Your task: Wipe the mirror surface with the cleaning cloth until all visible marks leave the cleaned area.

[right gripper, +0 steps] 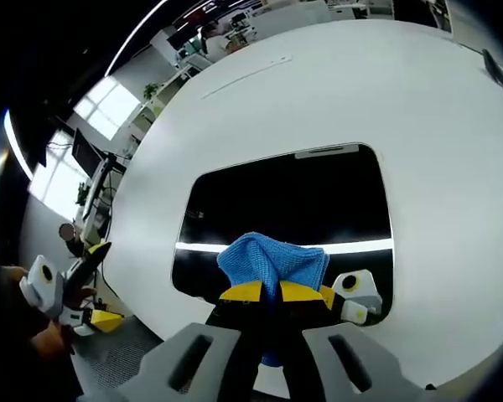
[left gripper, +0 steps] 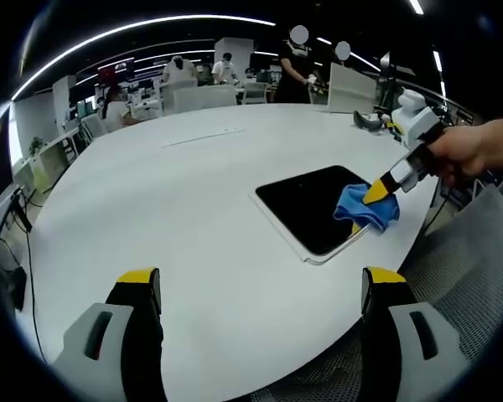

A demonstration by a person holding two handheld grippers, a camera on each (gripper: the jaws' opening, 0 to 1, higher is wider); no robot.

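Note:
A dark rectangular mirror (left gripper: 306, 205) in a white frame lies flat on the white table (left gripper: 176, 201). A blue cleaning cloth (left gripper: 367, 211) rests on its near right corner. In the left gripper view, my right gripper (left gripper: 381, 192) comes in from the right, held by a hand (left gripper: 465, 151), its yellow tips pressing the cloth. My left gripper (left gripper: 260, 285) hovers over the table's near edge, jaws wide apart and holding nothing. In the right gripper view, my right gripper (right gripper: 274, 292) is shut on the bunched cloth (right gripper: 272, 258) over the mirror (right gripper: 293, 197). The left gripper (right gripper: 67, 289) is off the table's edge at lower left.
Grey mesh chairs (left gripper: 478, 260) stand by the table's right edge. A white device (left gripper: 412, 110) and a dark object (left gripper: 369, 121) sit at the far right of the table. Several people (left gripper: 295, 71) and desks are far behind. A thin strip (left gripper: 203, 137) crosses the tabletop.

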